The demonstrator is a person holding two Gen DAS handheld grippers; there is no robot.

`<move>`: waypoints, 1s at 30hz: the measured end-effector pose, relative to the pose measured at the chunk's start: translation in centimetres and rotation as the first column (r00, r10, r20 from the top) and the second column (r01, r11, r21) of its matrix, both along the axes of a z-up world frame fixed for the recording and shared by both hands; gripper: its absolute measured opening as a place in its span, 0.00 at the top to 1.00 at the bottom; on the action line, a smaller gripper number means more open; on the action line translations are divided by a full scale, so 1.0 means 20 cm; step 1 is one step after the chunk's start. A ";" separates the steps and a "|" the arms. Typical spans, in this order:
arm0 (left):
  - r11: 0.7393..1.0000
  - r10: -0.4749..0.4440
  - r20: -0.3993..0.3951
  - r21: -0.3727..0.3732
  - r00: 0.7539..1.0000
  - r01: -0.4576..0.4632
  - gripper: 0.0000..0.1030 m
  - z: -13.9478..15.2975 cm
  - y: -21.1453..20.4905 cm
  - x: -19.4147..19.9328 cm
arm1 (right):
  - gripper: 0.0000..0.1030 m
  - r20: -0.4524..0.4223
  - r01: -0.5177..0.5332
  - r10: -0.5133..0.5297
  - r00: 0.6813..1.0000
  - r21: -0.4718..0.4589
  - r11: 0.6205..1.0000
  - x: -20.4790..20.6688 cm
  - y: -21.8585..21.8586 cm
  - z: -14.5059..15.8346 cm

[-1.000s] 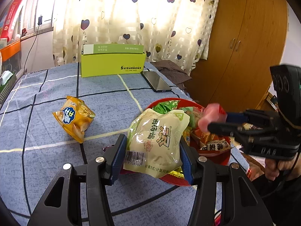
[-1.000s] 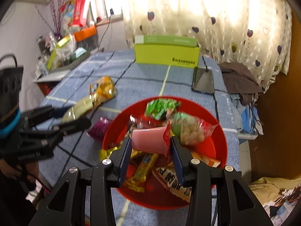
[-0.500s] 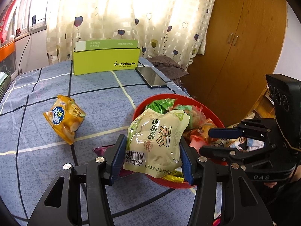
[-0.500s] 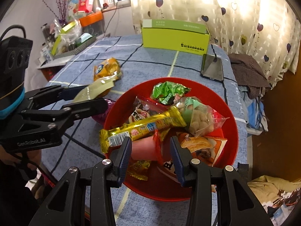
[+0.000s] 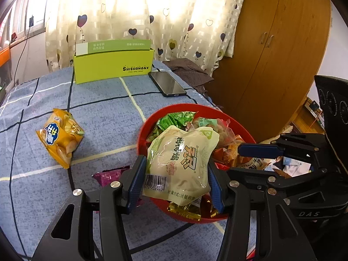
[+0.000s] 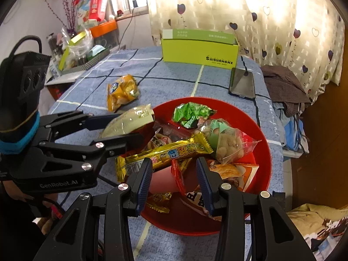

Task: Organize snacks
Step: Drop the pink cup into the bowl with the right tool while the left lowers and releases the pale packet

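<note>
Round red plastic bowl (image 6: 264, 152) sits at the near right corner of the blue checked tablecloth (image 5: 102, 117), heaped with snacks; inside: crumpled green foil packet (image 6: 191, 114) at the far side, clear bag of pale nuts with green label (image 6: 224, 140) right of centre, long gold-wrapped bar (image 6: 165, 154) lying across the middle, orange-and-white packet (image 6: 232, 170) at the near right, small gold sachet (image 6: 158, 200) at the near rim.

Left gripper (image 5: 176, 174) clenched on a pale yellow-green vacuum pouch with a barcode (image 5: 180, 161), pads pressing both its sides, held above the bowl's left rim; right gripper (image 6: 173, 171) clamps a pink-and-red packet (image 6: 165, 182), low over the bowl's near part, both pads against it.

Open lime-green cardboard box (image 5: 113, 65) stands at the far edge of the cloth; contents hidden from both cameras; black phone (image 5: 167, 83) lies just right of it.

Orange crisp packet (image 5: 59, 137) lies on the cloth left of the bowl, well apart from it.

Left-wrist view only: magenta wrapper (image 5: 108, 175) on the cloth beside the bowl's left rim; brown wooden wardrobe (image 5: 271, 50) beyond the right edge.

Right-wrist view only: cluttered side shelf with an orange tray (image 6: 103, 27) past the left edge; full layout of the bowl's contents.
</note>
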State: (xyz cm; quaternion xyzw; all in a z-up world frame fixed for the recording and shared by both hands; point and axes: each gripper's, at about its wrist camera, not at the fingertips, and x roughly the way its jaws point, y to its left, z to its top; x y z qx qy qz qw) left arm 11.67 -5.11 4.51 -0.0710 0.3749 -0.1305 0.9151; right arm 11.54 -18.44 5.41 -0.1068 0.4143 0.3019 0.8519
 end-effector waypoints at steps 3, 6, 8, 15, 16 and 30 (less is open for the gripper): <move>1.000 -0.004 -0.007 0.000 1.000 0.004 0.48 -0.01 -0.01 0.02 | 0.61 0.007 0.022 -0.022 1.000 0.005 1.000 0.01 -0.02 0.01; 1.000 -0.009 -0.010 0.003 1.000 0.009 0.48 -0.02 -0.02 0.03 | 0.61 0.006 0.041 -0.041 0.999 0.009 0.999 0.02 -0.03 0.01; 1.000 -0.013 -0.015 0.002 1.000 0.013 0.47 -0.02 -0.03 0.04 | 0.61 0.006 0.048 -0.048 0.999 0.010 0.999 0.03 -0.04 0.01; 1.000 -0.019 -0.036 0.003 0.999 0.019 0.46 -0.05 -0.05 0.07 | 0.61 0.010 0.062 -0.062 0.998 0.008 0.998 0.03 -0.04 0.01; 1.000 -0.016 -0.041 0.002 0.999 0.016 0.46 -0.05 -0.05 0.07 | 0.61 0.010 0.064 -0.064 0.998 0.007 0.998 0.04 -0.05 0.00; 0.999 -0.017 -0.016 -0.040 1.000 0.016 0.44 -0.05 -0.02 0.06 | 0.61 0.010 0.069 -0.069 0.998 0.008 0.998 0.05 -0.03 0.00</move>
